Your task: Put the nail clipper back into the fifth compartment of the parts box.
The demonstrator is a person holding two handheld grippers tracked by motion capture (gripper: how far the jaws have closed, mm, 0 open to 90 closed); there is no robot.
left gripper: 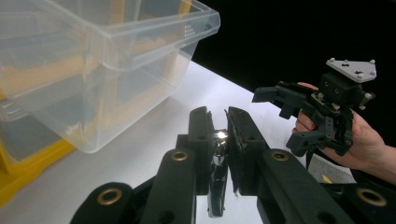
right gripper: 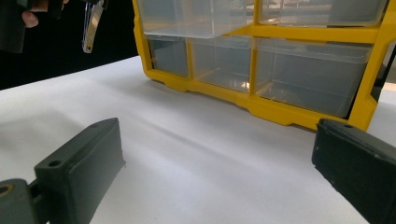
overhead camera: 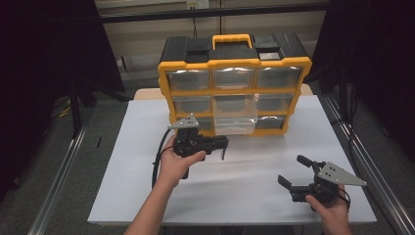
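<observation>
Hovering left gripper point(overhead camera: 222, 147) pinches metal clip point(left gripper: 218, 186) beside open drawer point(overhead camera: 236, 120).

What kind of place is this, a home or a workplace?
Probably a lab or workshop test station, not a home. A white table stands between metal rails, with dark curtains at the sides. On it stands a yellow parts organizer with clear drawers, one drawer pulled out.
</observation>
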